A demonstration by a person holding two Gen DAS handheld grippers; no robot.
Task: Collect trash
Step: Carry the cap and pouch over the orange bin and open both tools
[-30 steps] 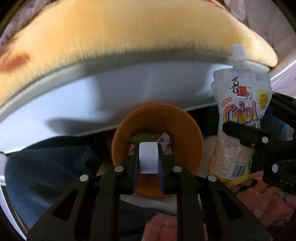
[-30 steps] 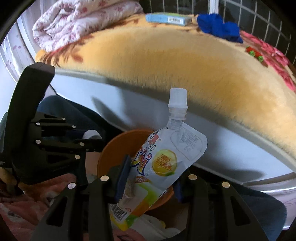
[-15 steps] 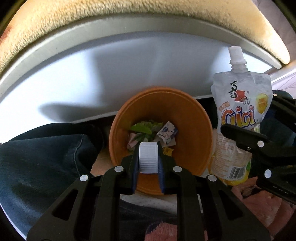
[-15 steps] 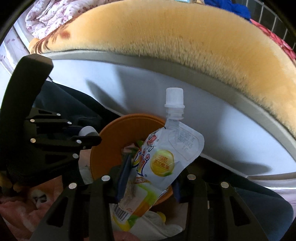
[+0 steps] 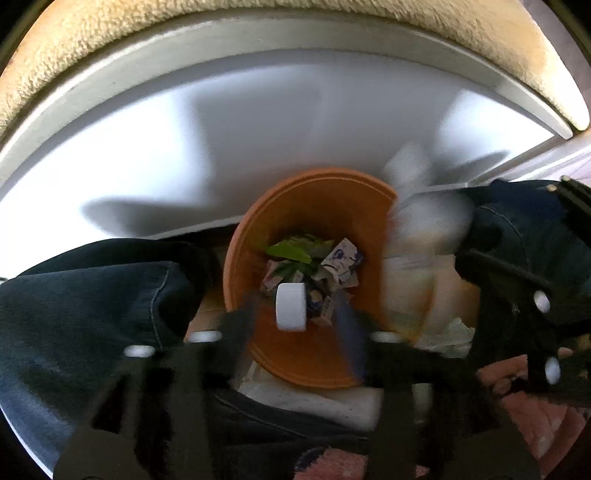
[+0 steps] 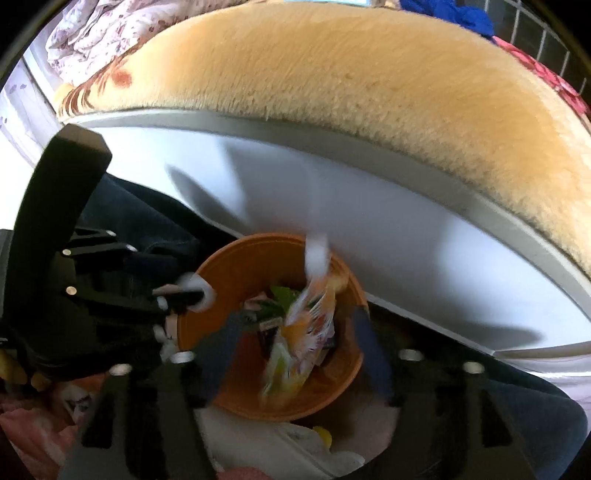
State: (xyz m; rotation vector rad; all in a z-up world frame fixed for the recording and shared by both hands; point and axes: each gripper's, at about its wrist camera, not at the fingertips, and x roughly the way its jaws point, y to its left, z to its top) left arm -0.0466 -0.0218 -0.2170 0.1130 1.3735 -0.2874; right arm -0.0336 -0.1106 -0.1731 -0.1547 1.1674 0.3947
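My left gripper (image 5: 295,314) and right gripper (image 6: 299,332) have just opened; white cap (image 5: 291,305) and drink pouch (image 6: 303,332) hang loose over the orange bin (image 5: 258,236).

fuzzy yellow blanket (image 6: 369,85), floral quilt (image 6: 92,33), blue cloth (image 6: 454,14)

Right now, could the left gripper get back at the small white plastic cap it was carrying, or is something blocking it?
Probably yes. The left gripper has just been opening, and the small white plastic cap sits loose between its spread fingers, above the round orange plastic bin. Nothing lies between them, though the cap looks to be dropping.
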